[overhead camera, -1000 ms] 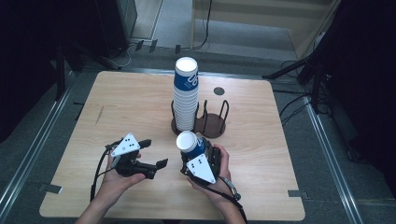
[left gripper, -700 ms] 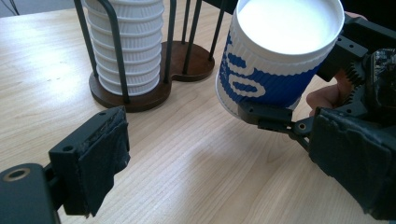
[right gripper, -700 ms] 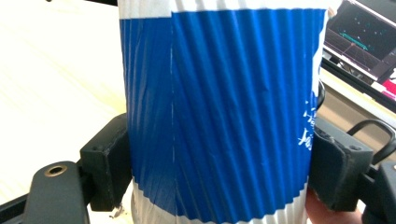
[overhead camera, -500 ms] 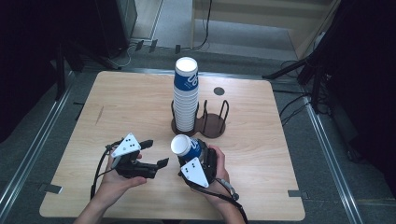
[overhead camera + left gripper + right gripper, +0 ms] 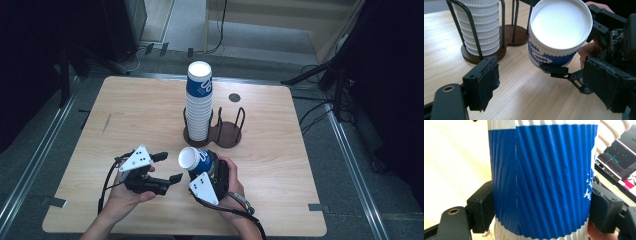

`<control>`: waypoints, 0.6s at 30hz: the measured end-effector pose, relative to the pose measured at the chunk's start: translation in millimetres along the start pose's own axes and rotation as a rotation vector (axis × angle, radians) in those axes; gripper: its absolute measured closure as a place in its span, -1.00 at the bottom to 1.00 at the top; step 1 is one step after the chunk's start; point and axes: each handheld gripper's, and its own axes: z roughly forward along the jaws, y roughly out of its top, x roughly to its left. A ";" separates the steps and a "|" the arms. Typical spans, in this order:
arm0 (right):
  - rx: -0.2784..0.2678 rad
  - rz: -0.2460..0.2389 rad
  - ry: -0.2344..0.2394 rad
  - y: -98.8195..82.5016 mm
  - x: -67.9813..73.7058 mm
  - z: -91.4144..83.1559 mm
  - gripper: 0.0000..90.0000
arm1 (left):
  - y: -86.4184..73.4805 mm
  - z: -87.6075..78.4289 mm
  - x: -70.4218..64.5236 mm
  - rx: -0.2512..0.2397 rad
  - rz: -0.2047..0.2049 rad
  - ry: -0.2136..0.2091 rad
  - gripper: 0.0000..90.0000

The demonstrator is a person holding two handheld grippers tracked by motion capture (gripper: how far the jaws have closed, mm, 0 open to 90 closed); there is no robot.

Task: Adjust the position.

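Cup held tilted in right gripper; left gripper empty beside it.

High view: right gripper (image 5: 207, 167) pinches the blue cup (image 5: 194, 160) above the table (image 5: 300, 165), its mouth tipped toward the left gripper (image 5: 167, 167); cup stack (image 5: 199, 107) stands in the rack (image 5: 227, 131) behind. Left gripper view: jaws half spread, just closing, nothing between them; cup (image 5: 560, 35) mouth faces the camera, ahead of the pads. Right gripper view: both pads pressed on the cup's (image 5: 541, 180) ribbed wall.
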 end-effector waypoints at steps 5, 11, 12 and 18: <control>-0.004 -0.047 0.009 0.9 4.9 -0.2 -0.57 | 0.0 0.3 -1.2 0.002 0.005 -0.019 -0.66; -0.018 -0.088 0.026 2.9 9.0 -1.6 -0.57 | 0.2 0.5 -2.2 0.010 0.015 -0.029 -0.65; -0.019 -0.094 0.027 3.2 9.7 -1.8 -0.57 | 0.3 0.7 -2.7 0.010 0.017 -0.033 -0.65; -0.026 -0.118 0.045 4.5 13.3 -2.8 -0.57 | 0.7 1.2 -5.5 0.011 0.032 -0.034 -0.61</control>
